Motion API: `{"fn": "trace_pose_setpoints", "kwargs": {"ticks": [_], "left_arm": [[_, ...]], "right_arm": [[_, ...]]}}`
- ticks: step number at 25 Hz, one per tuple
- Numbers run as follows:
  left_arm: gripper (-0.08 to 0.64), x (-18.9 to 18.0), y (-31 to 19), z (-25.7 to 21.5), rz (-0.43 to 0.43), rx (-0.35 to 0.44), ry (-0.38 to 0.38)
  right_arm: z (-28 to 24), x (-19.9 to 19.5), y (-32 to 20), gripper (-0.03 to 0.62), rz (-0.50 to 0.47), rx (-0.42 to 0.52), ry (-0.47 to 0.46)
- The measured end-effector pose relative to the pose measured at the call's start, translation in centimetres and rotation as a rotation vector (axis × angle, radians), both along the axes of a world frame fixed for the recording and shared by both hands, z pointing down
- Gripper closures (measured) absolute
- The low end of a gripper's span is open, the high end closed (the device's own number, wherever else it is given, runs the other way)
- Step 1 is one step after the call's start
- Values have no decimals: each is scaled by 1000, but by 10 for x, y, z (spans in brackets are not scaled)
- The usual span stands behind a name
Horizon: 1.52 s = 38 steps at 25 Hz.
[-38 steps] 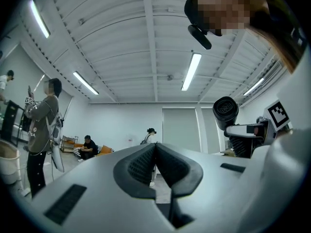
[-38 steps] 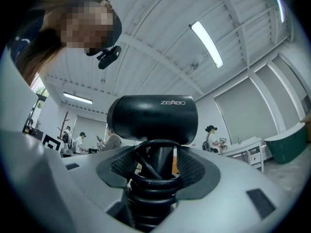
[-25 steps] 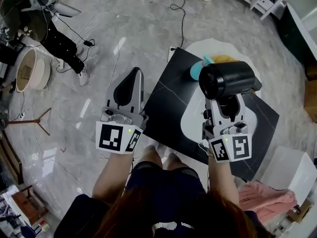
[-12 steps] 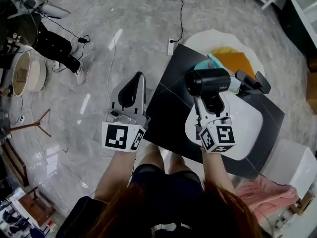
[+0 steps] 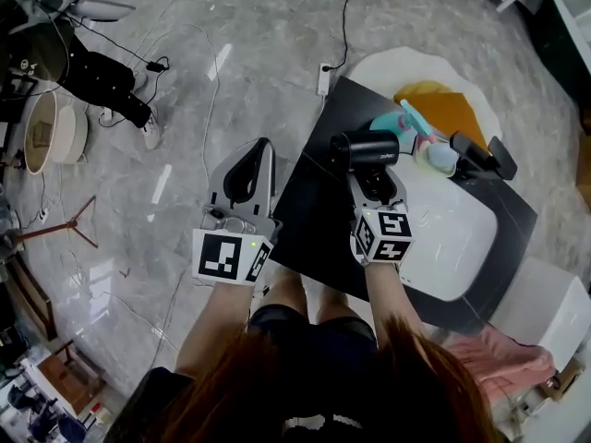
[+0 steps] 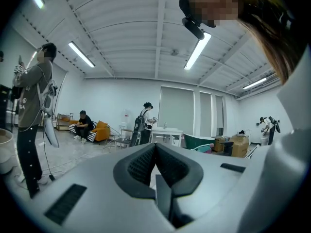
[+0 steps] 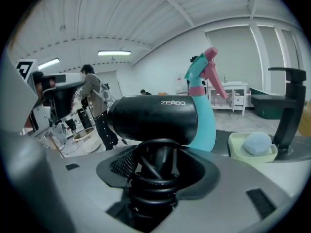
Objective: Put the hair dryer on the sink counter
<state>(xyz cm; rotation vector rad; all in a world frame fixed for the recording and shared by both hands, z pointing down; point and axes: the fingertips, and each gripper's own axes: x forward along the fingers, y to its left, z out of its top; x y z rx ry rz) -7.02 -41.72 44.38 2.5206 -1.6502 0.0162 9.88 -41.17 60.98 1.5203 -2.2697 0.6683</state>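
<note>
At the far left of the head view a pale round basin [image 5: 44, 135] stood on the grey marble floor [image 5: 185, 44], with a person in dark trousers [image 5: 103, 74] just beside it and thin cables trailing across the tiles. A white power strip [image 5: 324, 78] lay farther right, near the far corner of the counter.

The left gripper [image 5: 255, 153] hung over bare floor, left of the counter and well apart from everything on it. Its own view showed the two jaws [image 6: 156, 149] clenched together with nothing between them.

To its right stood the black sink counter [image 5: 309, 201], with the white sink [image 5: 457, 238] sunk into it. The right gripper [image 5: 377, 181] was over the counter at the sink's left edge, its jaws clamped on the handle of the black hair dryer [image 5: 365, 149]. In that gripper's view [image 7: 158, 165] the handle stood between the pads with the black cord [image 7: 154, 181] coiled around it, and the barrel [image 7: 153, 118] lay level across the top. Whether the dryer touched the counter could not be told.

Just beyond it stood a teal spray bottle [image 5: 399, 125] with a pink trigger, then a pale green soap dish [image 5: 441, 157] holding a blue sponge, then the black faucet [image 5: 480, 155]. A pink towel [image 5: 499, 363] lay at the lower right.
</note>
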Motion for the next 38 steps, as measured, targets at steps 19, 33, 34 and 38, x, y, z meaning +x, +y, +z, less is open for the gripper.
{"fn": "trace_pose_setpoints", "kwargs": {"ticks": [19, 33, 34, 38], "left_arm": [[548, -5, 23, 0, -9, -19, 2], [548, -9, 37, -47, -13, 54, 12], [548, -10, 38, -53, -16, 61, 13], [548, -11, 40, -79, -19, 88, 24]], "right_arm": [[53, -14, -2, 299, -12, -308, 17], [-56, 7, 10, 446, -19, 10, 78], [-77, 10, 9, 519, -12, 79, 77], [-163, 18, 11, 575, 1, 311, 44]]}}
